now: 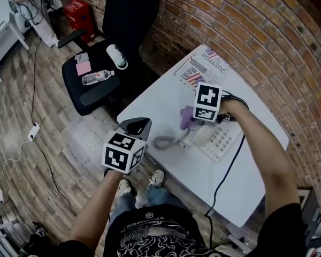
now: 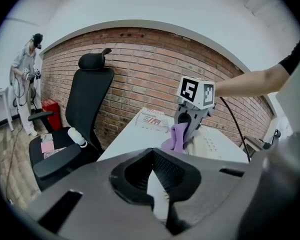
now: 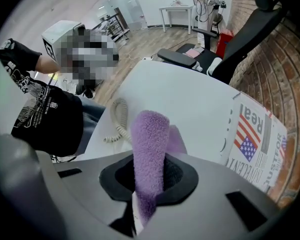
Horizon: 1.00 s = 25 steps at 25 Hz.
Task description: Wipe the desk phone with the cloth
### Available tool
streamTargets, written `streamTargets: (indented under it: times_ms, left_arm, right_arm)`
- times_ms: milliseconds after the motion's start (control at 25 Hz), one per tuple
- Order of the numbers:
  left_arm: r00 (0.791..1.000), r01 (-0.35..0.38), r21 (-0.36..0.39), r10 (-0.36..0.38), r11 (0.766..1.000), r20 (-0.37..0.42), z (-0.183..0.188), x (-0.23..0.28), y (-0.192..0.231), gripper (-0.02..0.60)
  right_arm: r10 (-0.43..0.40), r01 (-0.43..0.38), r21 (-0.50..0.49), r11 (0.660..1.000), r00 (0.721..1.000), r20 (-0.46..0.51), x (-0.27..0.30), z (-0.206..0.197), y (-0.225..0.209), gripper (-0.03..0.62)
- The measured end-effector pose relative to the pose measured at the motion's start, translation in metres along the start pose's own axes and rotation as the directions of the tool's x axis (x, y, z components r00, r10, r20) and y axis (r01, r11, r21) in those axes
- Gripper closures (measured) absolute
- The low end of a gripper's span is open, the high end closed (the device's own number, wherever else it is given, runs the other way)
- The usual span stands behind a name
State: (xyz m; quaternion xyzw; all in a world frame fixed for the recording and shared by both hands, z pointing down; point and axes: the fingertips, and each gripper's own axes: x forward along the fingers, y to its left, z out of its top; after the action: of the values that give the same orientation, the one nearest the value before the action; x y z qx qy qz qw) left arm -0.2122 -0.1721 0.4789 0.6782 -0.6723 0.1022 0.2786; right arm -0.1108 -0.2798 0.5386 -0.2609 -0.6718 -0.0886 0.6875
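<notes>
Just at desk edge, left gripper closed — right gripper pinches cloth.

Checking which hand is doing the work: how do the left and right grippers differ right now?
The right gripper is shut on the purple cloth; the left gripper has its jaws together with nothing between them. The right gripper is over the desk phone; the left gripper is at the desk edge, apart from the phone. Both carry a marker cube.
</notes>
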Motion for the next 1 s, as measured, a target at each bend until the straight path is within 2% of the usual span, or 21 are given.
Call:
streamTargets:
  times_ms: [240, 520, 1000]
  left_arm:
    - [1.0, 0.017, 0.005, -0.017, 1.0, -0.003, -0.007, -0.016, 0.006, 0.575]
    - [0.999, 0.04, 0.01, -0.04, 0.999, -0.001, -0.015, -0.034, 0.01, 0.575]
    - [0.995, 0.095, 0.042, -0.095, 0.995, -0.008, -0.028, -0.061, 0.009, 0.575]
  right_arm:
    - [0.003, -0.004, 0.042, 0.999, 1.0, 0.025, 0.006, 0.013, 0.019, 0.549]
    - [-0.007, -0.006, 0.142, 0.99, 0.996, 0.087, 0.009, 0.025, 0.033, 0.549]
    - [-0.058, 0.026, 0.243, 0.97, 0.99, 0.126, 0.017, 0.039, 0.061, 0.549]
